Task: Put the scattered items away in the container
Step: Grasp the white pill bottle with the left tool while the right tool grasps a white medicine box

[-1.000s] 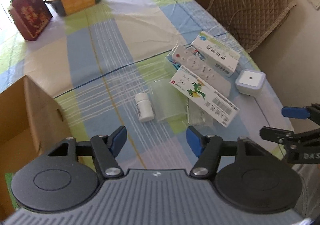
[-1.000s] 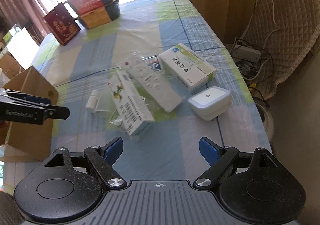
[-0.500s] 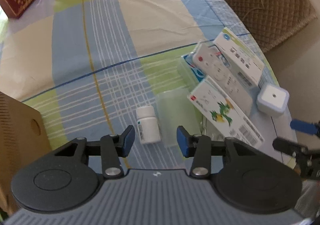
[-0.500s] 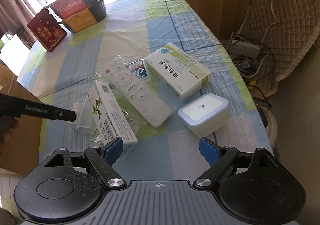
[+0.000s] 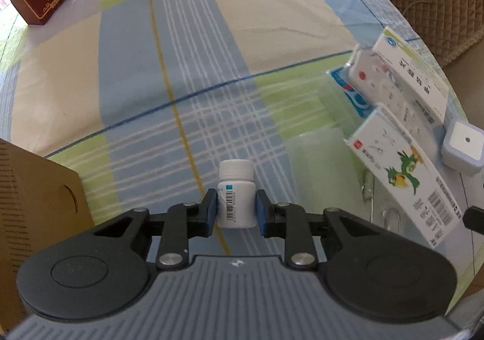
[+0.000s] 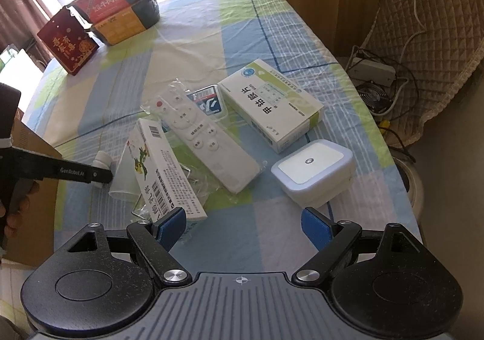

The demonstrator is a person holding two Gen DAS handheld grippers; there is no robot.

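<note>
- Presently, my left fingers [image 5: 235, 213] are closed on the white pill bottle [image 5: 235, 195], blue pads pressed to both sides of its labelled body; it lies low over the bench [image 5: 193, 73], cap pointing away from me. I cannot tell whether it has left the cloth.
- My right fingers [image 6: 242, 223] are spread wide and hold nothing, hovering just short of the scattered pile.
- Container: the cardboard box [image 5: 39, 197] stands at the bench edge on my left, close beside the held bottle. Its inside is out of view, so I cannot say what it holds.
- Progress, by my judgement: early. One item gripped, none seen inside the box.
- Left to tidy, all well apart from the box:
  - dragon-print carton [image 6: 165, 172], lying partly over a clear plastic sleeve [image 5: 320, 170];
  - white remote [image 6: 205, 140] in its clear bag, resting across a blue-labelled packet [image 6: 208, 101];
  - green-and-white medicine box [image 6: 269, 104];
  - square white night light [image 6: 313, 169], nearest my right fingers.
- Surroundings, not part of the pile: a red gift box [image 6: 68, 45] and stacked food tubs [image 6: 121, 16] at the far end; a quilted chair [image 6: 435, 37] off the bench to the right.
- Obstruction: nothing lies between bottle and box; the overlapping pile will likely need picking apart item by item.
</note>
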